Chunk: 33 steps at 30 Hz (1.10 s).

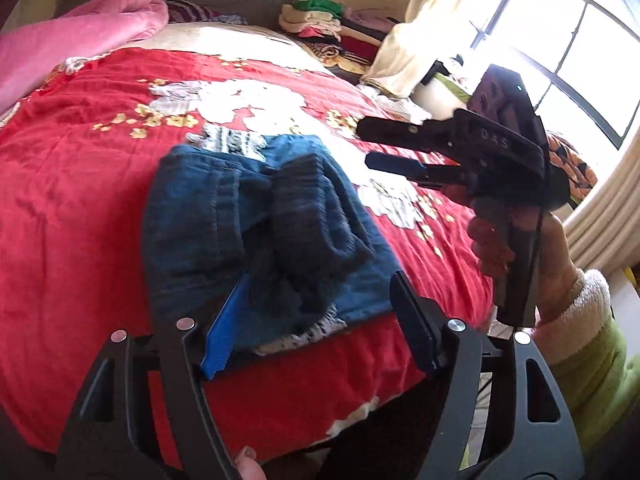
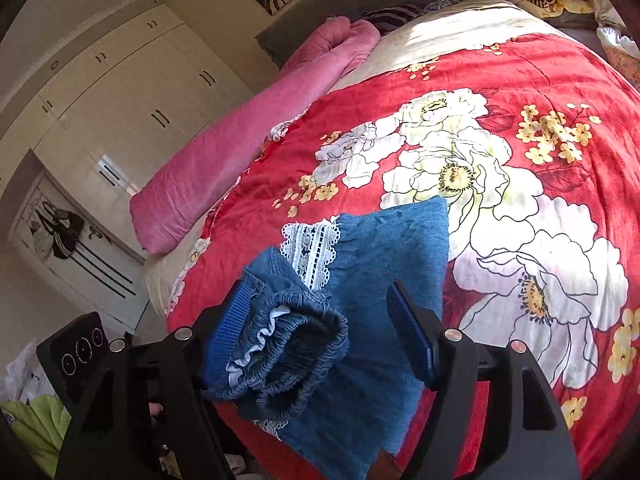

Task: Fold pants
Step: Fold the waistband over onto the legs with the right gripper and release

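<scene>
While folded on the blanket [image 1: 80, 168], pants [image 1: 224, 216]; left gripper [image 1: 320, 320] jaws apart, holding nothing; right gripper [image 2: 324, 332] likewise spread, empty

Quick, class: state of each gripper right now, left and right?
Left gripper: open, holding nothing, over the folded denim pants.
Right gripper: open, holding nothing, the pants' elastic waistband loose between its fingers.

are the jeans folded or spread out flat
Folded: the jeans lie as a compact bundle on the red blanket, elastic waistband doubled over on top.
</scene>
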Tool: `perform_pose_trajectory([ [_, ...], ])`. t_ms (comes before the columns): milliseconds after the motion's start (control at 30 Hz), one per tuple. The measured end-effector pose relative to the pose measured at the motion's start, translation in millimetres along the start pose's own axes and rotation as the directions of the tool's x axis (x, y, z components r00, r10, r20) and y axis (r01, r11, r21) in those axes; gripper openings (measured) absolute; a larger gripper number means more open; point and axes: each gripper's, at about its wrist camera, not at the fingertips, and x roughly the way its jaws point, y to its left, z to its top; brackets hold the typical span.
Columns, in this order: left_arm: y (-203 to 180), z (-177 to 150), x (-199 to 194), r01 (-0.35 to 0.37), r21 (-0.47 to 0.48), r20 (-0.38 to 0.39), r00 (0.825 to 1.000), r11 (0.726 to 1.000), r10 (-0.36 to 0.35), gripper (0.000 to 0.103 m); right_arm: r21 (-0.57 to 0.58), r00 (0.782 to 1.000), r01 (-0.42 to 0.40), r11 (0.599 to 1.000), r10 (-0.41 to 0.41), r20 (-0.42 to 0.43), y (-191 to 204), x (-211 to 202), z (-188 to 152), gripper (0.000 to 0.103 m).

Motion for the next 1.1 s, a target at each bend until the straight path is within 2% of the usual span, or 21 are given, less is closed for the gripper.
perform_pose_trajectory([
  [133, -8.6, -7.6, 4.5, 0.017, 0.034, -0.023, 1.000, 0.999, -0.016, 0.065, -0.026, 0.999, 0.027, 0.999, -0.028, -0.025, 7.8, 1.5, -4.0, 0.072],
  [233, -6.9, -9.1, -1.0, 0.011, 0.033, -0.008, 1.000, 0.999, -0.011, 0.065, -0.035, 0.998, 0.029, 0.999, -0.031, -0.046, 15.0, 4.8, -5.1, 0.073],
  [400, 2.7, -4.6, -15.3, -0.075, 0.050, 0.055, 0.996, 0.996, 0.072, 0.065, -0.032, 0.995, 0.026, 0.999, -0.029, -0.091, 21.6, 13.9, -4.6, 0.077],
  [467, 7.6, -2.2, -13.5, -0.089, 0.045, 0.059, 0.995, 0.995, 0.086, 0.065, -0.003, 0.992, 0.054, 0.999, -0.054, -0.117, 17.6, 21.0, -2.9, 0.078],
  [533, 7.2, 0.2, -7.1, -0.097, 0.060, 0.055, 0.994, 0.993, 0.094, 0.065, 0.049, 0.990, 0.041, 0.998, -0.034, -0.137, 10.7, 28.4, -1.6, 0.078],
  [600, 4.8, 0.0, -0.6, -0.102, 0.090, 0.050, 0.994, 0.991, 0.097, 0.058, 0.111, 0.986, 0.007, 0.994, 0.012, -0.165, 4.4, 37.7, -0.2, 0.078],
  [633, 3.6, -0.3, 3.9, -0.099, 0.097, 0.041, 0.995, 0.990, 0.096, 0.051, 0.135, 0.982, -0.007, 0.991, 0.033, -0.188, 2.4, 43.8, 0.1, 0.078],
  [700, 1.5, -1.5, 12.1, -0.093, 0.112, 0.017, 0.996, 0.989, 0.092, 0.043, 0.151, 0.974, -0.001, 0.989, 0.035, -0.225, 1.6, 55.6, 0.2, 0.078],
  [733, -0.3, -2.6, 15.1, -0.095, 0.121, 0.012, 0.996, 0.988, 0.094, 0.036, 0.149, 0.971, -0.007, 0.989, 0.042, -0.234, 2.2, 61.1, 0.0, 0.076],
  [767, -2.0, -3.8, 17.2, -0.098, 0.130, 0.008, 0.995, 0.987, 0.098, 0.030, 0.141, 0.970, -0.009, 0.990, 0.043, -0.239, 3.6, 65.6, -0.2, 0.061],
  [800, -3.4, -5.1, 18.1, -0.103, 0.137, 0.010, 0.995, 0.985, 0.103, 0.030, 0.120, 0.971, 0.018, 0.993, 0.011, -0.238, 6.0, 69.3, -0.3, 0.049],
  [867, -7.1, -6.5, 16.7, -0.115, 0.157, 0.022, 0.993, 0.981, 0.113, 0.030, 0.068, 0.975, 0.028, 0.997, -0.013, -0.221, 13.9, 72.1, 0.8, 0.040],
  [967, -8.4, -5.4, 15.0, -0.147, 0.169, 0.046, 0.989, 0.975, 0.141, 0.030, -0.008, 0.987, -0.011, 1.000, 0.010, -0.162, 34.0, 66.5, 8.5, 0.033],
  [1033, -7.8, -3.3, 15.3, -0.164, 0.169, 0.062, 0.986, 0.972, 0.156, 0.030, -0.054, 0.991, -0.045, 0.998, 0.038, -0.125, 47.3, 62.2, 17.5, 0.032],
  [1100, -7.1, -1.3, 17.6, -0.175, 0.170, 0.068, 0.984, 0.970, 0.166, 0.030, -0.094, 0.993, -0.039, 0.995, 0.028, -0.116, 52.3, 65.3, 23.5, 0.032],
])
